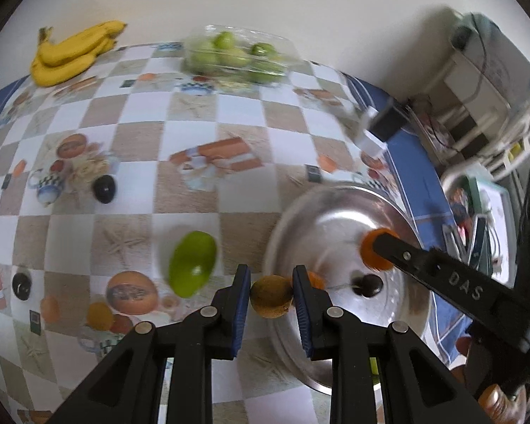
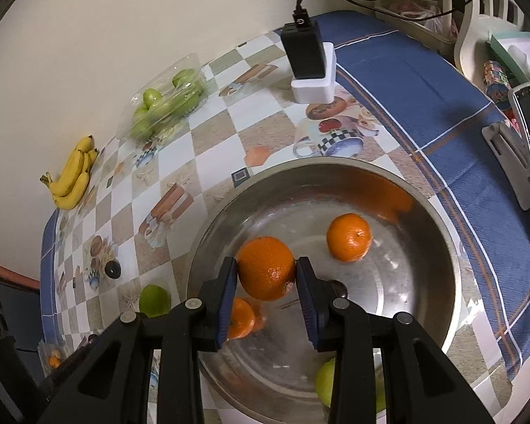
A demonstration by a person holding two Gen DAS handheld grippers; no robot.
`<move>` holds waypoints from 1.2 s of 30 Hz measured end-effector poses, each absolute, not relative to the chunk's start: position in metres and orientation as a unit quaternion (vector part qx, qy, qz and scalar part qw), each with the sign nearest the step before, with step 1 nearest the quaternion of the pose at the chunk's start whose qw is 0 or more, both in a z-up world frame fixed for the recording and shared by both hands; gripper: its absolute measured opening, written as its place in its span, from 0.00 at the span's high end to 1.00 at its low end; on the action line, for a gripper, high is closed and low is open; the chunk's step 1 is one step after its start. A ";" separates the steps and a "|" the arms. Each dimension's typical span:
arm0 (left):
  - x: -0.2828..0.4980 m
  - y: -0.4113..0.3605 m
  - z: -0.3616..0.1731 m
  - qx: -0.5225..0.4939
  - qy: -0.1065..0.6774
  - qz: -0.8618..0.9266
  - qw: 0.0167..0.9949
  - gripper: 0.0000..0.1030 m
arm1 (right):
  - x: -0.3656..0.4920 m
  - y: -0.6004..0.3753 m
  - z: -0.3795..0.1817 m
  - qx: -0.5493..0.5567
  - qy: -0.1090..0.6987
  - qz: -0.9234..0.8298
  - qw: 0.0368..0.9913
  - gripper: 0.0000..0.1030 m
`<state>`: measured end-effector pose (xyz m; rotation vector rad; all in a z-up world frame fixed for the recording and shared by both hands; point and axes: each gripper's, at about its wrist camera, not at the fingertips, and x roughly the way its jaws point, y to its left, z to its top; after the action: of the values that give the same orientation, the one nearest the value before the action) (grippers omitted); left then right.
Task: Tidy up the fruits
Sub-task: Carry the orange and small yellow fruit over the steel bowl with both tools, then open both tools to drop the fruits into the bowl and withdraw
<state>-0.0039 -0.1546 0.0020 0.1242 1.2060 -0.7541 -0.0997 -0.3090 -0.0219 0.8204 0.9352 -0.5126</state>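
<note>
The right claw (image 2: 266, 277) grips a round orange mandarin (image 2: 266, 272) directly above the wide steel bowl (image 2: 441, 247), so release is straight down. The left claw (image 1: 271, 295) grips a small brown-green fruit (image 1: 271, 296) at the bowl's near rim, just outside.

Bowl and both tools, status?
Left tool shut on kiwi. Right tool shut on orange, over bowl. Nothing in the way.

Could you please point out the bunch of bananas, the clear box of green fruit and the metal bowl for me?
Bunch of bananas (image 2: 72, 180), right wrist view, middle of the bunch.
Clear box of green fruit (image 2: 166, 104), right wrist view, its lid.
Metal bowl (image 2: 438, 265), right wrist view, bare inner wall.
</note>
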 end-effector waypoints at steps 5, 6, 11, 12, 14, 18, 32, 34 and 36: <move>-0.016 -0.166 -0.003 0.083 0.554 -0.356 0.748 0.74 | -0.102 -0.313 -0.023 0.381 0.434 -0.241 0.780 0.65; -0.017 -0.168 -0.005 0.088 0.556 -0.358 0.745 0.74 | -0.102 -0.313 -0.025 0.381 0.436 -0.242 0.779 0.65; -0.025 -0.176 -0.013 0.107 0.562 -0.362 0.736 0.74 | -0.099 -0.313 -0.034 0.381 0.452 -0.241 0.770 0.65; -0.026 -0.178 -0.015 0.113 0.563 -0.362 0.734 0.74 | -0.099 -0.312 -0.036 0.381 0.455 -0.240 0.768 0.65; -0.030 -0.180 -0.019 0.121 0.567 -0.363 0.730 0.74 | -0.098 -0.312 -0.039 0.381 0.460 -0.238 0.766 0.65; -0.035 -0.183 -0.027 0.128 0.578 -0.367 0.718 0.74 | -0.096 -0.311 -0.043 0.381 0.466 -0.236 0.762 0.65; -0.033 -0.184 -0.034 0.122 0.595 -0.366 0.705 0.73 | -0.094 -0.309 -0.044 0.385 0.469 -0.230 0.760 0.63; -0.032 -0.183 -0.034 0.119 0.596 -0.365 0.706 0.73 | -0.093 -0.308 -0.044 0.384 0.470 -0.229 0.761 0.63; -0.031 -0.182 -0.032 0.116 0.595 -0.365 0.707 0.73 | -0.093 -0.308 -0.043 0.383 0.468 -0.229 0.763 0.63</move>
<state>-0.0311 -0.1820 -0.0323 0.2572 1.3214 -0.8102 -0.0928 -0.3082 -0.0426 0.8338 1.0185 -0.4972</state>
